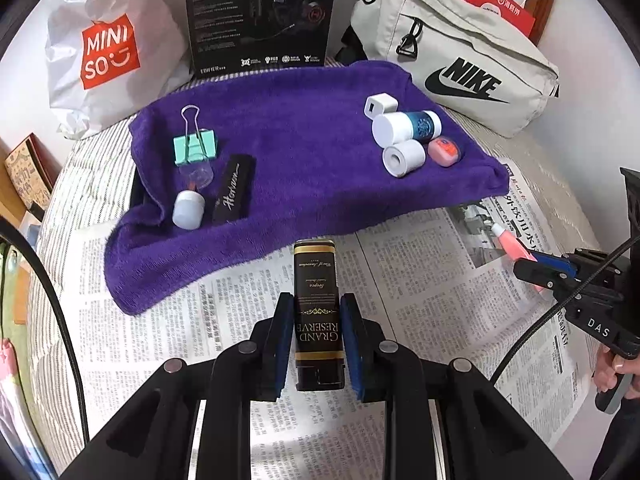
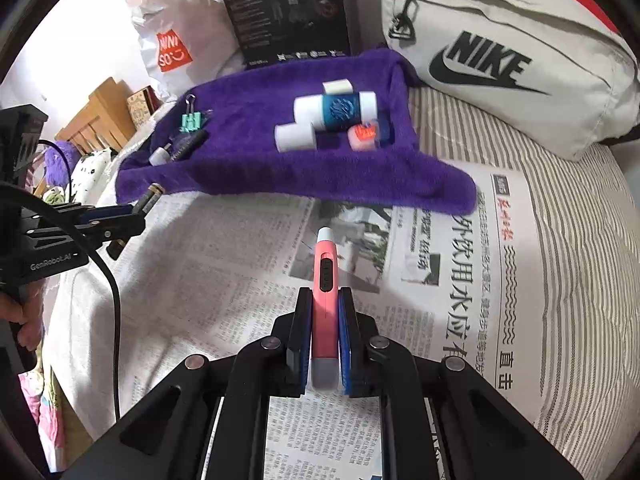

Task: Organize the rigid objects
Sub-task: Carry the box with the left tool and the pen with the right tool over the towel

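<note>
- Right now my left gripper (image 1: pixel 316 312) is clamped on a black and gold box (image 1: pixel 317 300) printed "Grand Reserve", both pads pressed against its long sides, and the box hangs above the newspaper (image 1: pixel 420 292) just off the near edge of the purple towel (image 1: pixel 288 152).
- My right gripper (image 2: pixel 325 312) is closed around a pink pen-shaped tool (image 2: pixel 325 280) with a white tip, which points toward the towel's near edge over the newspaper.
- On the towel's left side lie a mint binder clip (image 1: pixel 195 145), a small clear bottle with a pale cap (image 1: pixel 191 200) and a black case with white script (image 1: pixel 233 192), close together near the towel's left edge.
- On the towel's right side a white cube (image 1: pixel 379 105), a blue and white cylinder (image 1: pixel 406 125), a white roll (image 1: pixel 403 157) and a pink and orange pod (image 1: pixel 444 151) sit bunched, several touching.
- Beyond the towel's far edge stand a white Miniso bag (image 1: pixel 108 52), a black headset box (image 1: pixel 260 16) and a grey Nike bag (image 1: pixel 460 60).
</note>
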### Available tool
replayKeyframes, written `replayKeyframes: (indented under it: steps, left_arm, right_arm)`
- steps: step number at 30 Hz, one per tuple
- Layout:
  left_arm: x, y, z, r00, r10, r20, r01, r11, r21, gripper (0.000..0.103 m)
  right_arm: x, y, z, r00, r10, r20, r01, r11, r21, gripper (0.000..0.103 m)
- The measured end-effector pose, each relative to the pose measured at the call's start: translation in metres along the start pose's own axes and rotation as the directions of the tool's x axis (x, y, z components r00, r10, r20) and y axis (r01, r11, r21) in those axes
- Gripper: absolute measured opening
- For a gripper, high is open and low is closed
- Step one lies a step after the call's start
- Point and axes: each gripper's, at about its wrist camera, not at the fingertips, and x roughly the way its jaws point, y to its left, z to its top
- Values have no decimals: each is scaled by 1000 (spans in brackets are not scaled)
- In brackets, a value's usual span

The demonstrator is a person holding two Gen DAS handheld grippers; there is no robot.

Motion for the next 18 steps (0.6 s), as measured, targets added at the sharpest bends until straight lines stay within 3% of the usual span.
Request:
replayKeyframes:
  steps: [18]
  left_arm:
    - [-16, 34, 32, 999, -9, 47, 9, 1000, -11, 23]
  right_arm:
    - [-9, 21, 45, 998, 54, 29, -53, 998, -44, 12]
